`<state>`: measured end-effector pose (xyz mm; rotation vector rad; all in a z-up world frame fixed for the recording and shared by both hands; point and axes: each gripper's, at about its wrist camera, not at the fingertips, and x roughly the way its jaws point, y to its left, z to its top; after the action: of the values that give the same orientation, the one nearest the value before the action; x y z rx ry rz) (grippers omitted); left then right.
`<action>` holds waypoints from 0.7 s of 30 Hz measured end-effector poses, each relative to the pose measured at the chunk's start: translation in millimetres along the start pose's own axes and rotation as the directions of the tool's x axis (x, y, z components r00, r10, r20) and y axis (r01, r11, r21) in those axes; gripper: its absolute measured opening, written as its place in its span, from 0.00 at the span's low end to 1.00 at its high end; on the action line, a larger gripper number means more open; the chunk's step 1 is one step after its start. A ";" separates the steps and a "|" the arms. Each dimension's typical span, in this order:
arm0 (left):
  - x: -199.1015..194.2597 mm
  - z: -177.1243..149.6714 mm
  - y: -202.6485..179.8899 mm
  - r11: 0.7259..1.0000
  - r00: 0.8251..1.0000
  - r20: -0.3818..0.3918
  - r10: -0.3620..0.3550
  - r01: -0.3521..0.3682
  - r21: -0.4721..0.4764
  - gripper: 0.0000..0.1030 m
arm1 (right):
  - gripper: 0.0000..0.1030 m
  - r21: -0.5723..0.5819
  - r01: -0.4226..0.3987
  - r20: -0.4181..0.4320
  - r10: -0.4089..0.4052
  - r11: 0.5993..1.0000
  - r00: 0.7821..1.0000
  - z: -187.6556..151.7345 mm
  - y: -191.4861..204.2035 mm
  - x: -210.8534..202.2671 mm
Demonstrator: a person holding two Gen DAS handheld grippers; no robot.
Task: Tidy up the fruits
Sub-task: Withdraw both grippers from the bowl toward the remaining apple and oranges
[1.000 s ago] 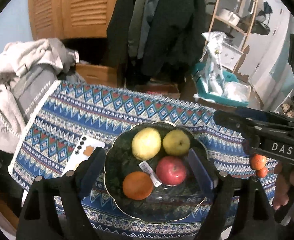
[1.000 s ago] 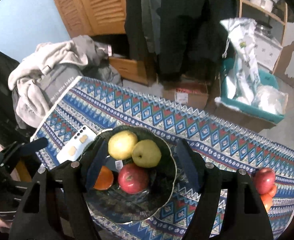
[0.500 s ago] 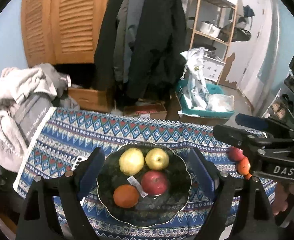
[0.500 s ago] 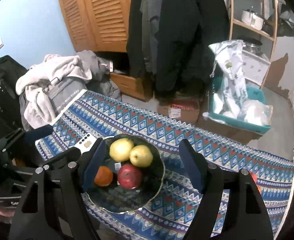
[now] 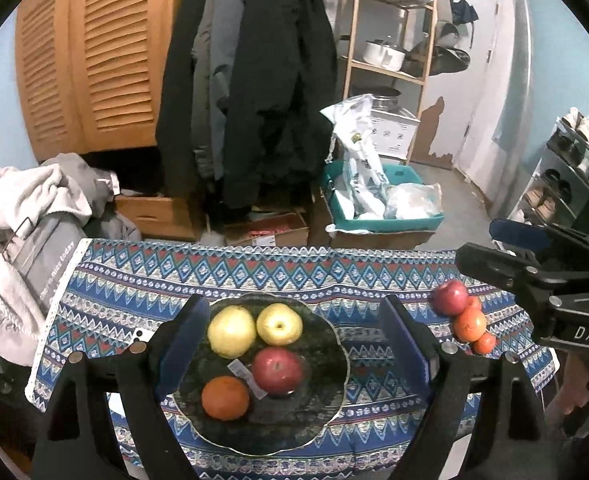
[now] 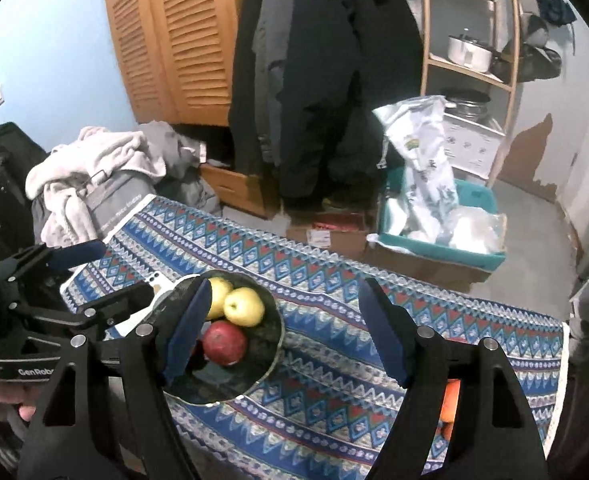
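Change since earlier frame: both grippers have lifted and drawn back from the plate; it now sits smaller in both views, and more of the room and the loose fruit at the right has come into sight.
Left gripper: jaws apart, nothing between the pads; I hold it above and short of the plate, which shows between the fingers.
Right gripper: jaws apart and empty; the left finger crosses in front of the plate's near-left side without touching it.
Reason for hold: judged a stand-off pose, both grippers clear of the fruit so the layout can be checked or the next piece chosen.
Plate: dark, scalloped rim, resting on the patterned cloth over the surface, near the front edge.
Fruit on plate: yellow pear and yellow apple at the back, touching; red apple front right; orange front left; a small label lies between them.
Loose fruit: one red apple and several small oranges clustered on the cloth, well apart from the plate, at the right.
Fruit condition: skins whole, rounded, smooth; likely to roll if set down on the flat cloth.
Phone: white, flat on the cloth just beside the plate's left rim, partly hidden.
Task status: judged partly done; the right-hand cluster is not yet on the plate.
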<state>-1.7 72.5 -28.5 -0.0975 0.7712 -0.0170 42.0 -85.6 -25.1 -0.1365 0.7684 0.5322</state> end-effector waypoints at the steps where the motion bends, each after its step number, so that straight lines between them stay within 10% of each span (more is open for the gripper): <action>1: -0.2 0.5 -3.6 1.000 1.000 0.001 -0.002 0.002 0.006 0.85 | 0.74 0.004 0.001 0.000 -0.001 1.000 1.000 -2.1 -3.6 -2.2; 21: 35.0 2.6 -94.9 0.982 0.991 -0.079 -0.110 0.121 0.144 0.85 | 0.74 0.127 0.158 -0.014 -0.157 0.979 0.987 -46.4 -103.3 -39.8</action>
<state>27.2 -23.6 -41.9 0.0002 0.8316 -0.1892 41.4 -204.9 -38.3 -0.0790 0.7854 0.3317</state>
